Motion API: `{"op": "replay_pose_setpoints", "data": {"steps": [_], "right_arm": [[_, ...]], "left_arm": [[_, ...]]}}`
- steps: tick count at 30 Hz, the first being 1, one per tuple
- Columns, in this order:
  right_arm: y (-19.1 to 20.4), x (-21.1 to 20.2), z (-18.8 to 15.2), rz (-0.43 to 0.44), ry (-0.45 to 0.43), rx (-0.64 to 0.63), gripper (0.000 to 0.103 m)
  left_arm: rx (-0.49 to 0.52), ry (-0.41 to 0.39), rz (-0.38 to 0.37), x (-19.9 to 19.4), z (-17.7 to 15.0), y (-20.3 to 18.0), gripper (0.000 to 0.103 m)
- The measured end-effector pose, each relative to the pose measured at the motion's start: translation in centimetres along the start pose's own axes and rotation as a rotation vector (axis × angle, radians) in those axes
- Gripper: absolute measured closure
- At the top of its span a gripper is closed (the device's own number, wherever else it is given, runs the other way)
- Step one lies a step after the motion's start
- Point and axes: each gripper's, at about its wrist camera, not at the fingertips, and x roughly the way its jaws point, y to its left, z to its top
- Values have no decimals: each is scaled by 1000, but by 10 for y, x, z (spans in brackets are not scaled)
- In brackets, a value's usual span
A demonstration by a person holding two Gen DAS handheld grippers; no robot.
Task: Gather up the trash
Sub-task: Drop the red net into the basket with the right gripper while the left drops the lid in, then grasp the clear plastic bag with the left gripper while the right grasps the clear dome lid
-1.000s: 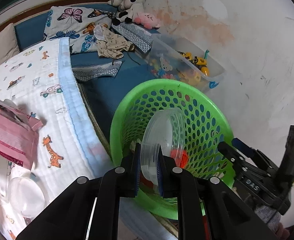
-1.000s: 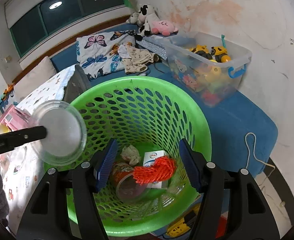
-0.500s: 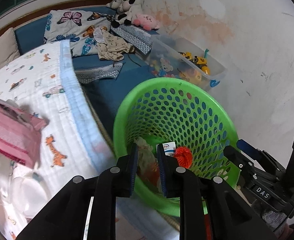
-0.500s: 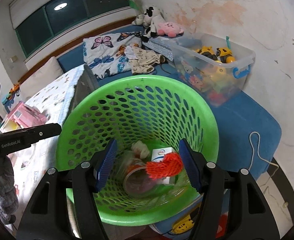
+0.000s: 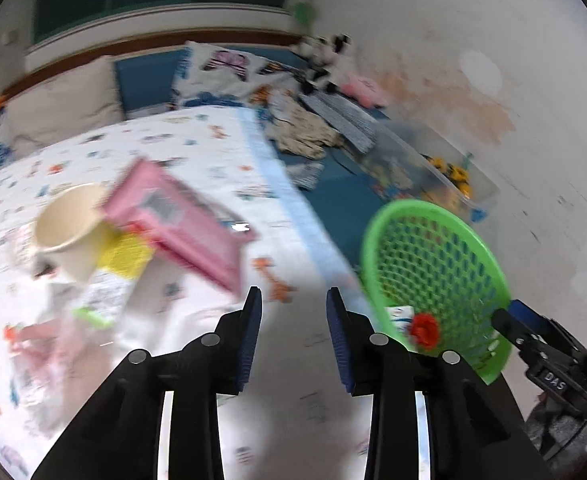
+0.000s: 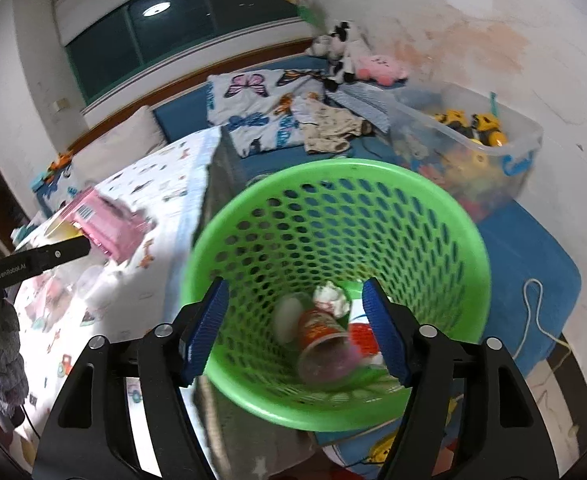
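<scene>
Green plastic mesh marks the landmark: the basket (image 6: 333, 280) stands against the bed's edge, already holding a red-printed cup (image 6: 321, 340), crumpled paper (image 6: 331, 298) and a red net (image 6: 363, 334). Your left gripper (image 5: 293, 320) hangs over the printed quilt (image 5: 197, 152) beside the basket; its jaws have just been opening and nothing is between them. Your right gripper (image 6: 299, 328) sits above the basket, jaws wide apart, empty. Remaining trash lies on the quilt, well left of the basket: a cream paper cup (image 5: 69, 228) and a pink packet (image 5: 181, 220). Both likely weigh little; the cup should crush easily, so pinch its rim; the packet looks slippery, so take an edge.
</scene>
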Motion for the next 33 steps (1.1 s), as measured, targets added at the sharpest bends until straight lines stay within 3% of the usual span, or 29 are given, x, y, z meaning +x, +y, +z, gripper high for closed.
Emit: {"op": "replay_pose_setpoints", "data": {"steps": [12, 17, 23, 30, 33], "right_arm": [[70, 14, 6, 109, 24, -124, 30], [100, 24, 5, 156, 47, -179, 30], [136, 39, 1, 220, 90, -250, 31], [177, 61, -11, 280, 148, -330, 31], [187, 71, -14, 289, 167, -342, 31]], "left_arm": [[-110, -52, 204, -46, -33, 90, 49], [-117, -28, 258, -51, -55, 113, 43], [-104, -13, 272, -51, -70, 123, 34], [-90, 25, 294, -39, -74, 130, 35], [-100, 32, 294, -35, -72, 132, 45]]}}
